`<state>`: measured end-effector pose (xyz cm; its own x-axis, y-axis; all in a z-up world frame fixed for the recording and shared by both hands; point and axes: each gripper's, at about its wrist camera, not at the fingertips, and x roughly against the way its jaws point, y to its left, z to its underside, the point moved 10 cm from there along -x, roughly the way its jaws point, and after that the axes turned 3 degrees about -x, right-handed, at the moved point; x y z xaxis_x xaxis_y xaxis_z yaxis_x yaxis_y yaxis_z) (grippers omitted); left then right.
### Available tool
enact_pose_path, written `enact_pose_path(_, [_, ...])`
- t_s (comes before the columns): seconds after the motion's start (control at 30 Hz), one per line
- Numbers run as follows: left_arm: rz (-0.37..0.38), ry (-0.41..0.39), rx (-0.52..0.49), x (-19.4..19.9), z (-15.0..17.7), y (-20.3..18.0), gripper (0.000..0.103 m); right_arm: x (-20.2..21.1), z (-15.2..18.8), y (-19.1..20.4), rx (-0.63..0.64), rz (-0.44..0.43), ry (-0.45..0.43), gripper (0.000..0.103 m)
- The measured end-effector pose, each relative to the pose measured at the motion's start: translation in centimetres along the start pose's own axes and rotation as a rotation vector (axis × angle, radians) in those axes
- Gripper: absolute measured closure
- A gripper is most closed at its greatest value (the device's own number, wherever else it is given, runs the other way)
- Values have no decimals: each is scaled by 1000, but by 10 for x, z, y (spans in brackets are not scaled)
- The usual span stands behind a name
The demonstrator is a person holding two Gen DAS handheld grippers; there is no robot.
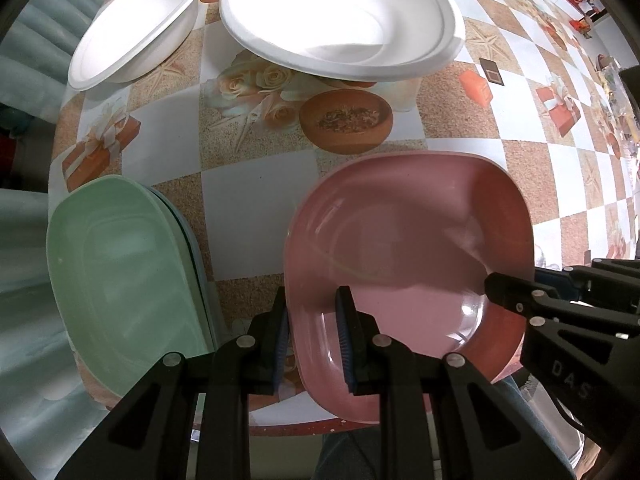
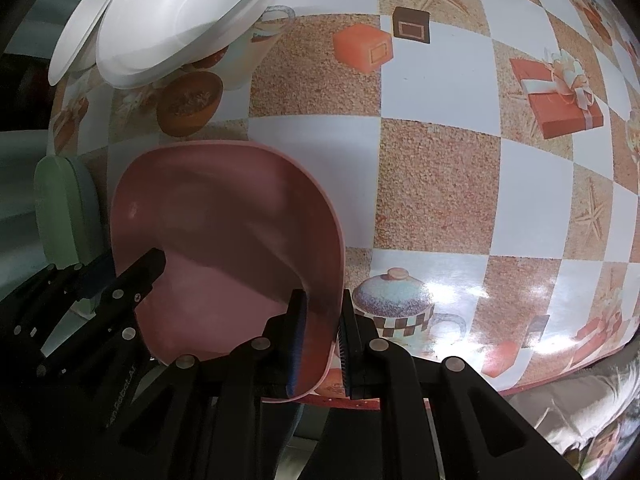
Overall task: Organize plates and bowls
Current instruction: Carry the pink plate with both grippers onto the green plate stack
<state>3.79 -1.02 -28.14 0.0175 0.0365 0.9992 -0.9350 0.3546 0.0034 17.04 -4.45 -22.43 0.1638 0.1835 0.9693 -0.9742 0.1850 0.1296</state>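
Note:
A pink square plate (image 1: pixel 404 248) is held between both grippers over the table's near edge. My left gripper (image 1: pixel 314 328) is shut on its left rim, one pad inside the plate and one outside. In the right wrist view my right gripper (image 2: pixel 323 336) is shut on the opposite rim of the pink plate (image 2: pixel 224 232). Each gripper shows in the other's view: the right gripper (image 1: pixel 504 288) and the left gripper (image 2: pixel 132 276). A green plate (image 1: pixel 120 272) lies to the left, stacked on a bluish one. Farther back stand a white bowl (image 1: pixel 136 24) and a stack of white bowls (image 1: pixel 340 20).
The table (image 2: pixel 436 184) wears a checked cloth printed with gift boxes, starfish and teapots. Its near edge (image 2: pixel 520 388) runs just behind the grippers. The green plate (image 2: pixel 56 216) sits at the table's left edge. A person's legs show under the table edge.

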Motion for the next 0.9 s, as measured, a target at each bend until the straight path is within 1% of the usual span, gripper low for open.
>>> enact_pose_path(0.9, [9,2,-7,0,0,0,80,-4,2,-3,-11,4,19,87])
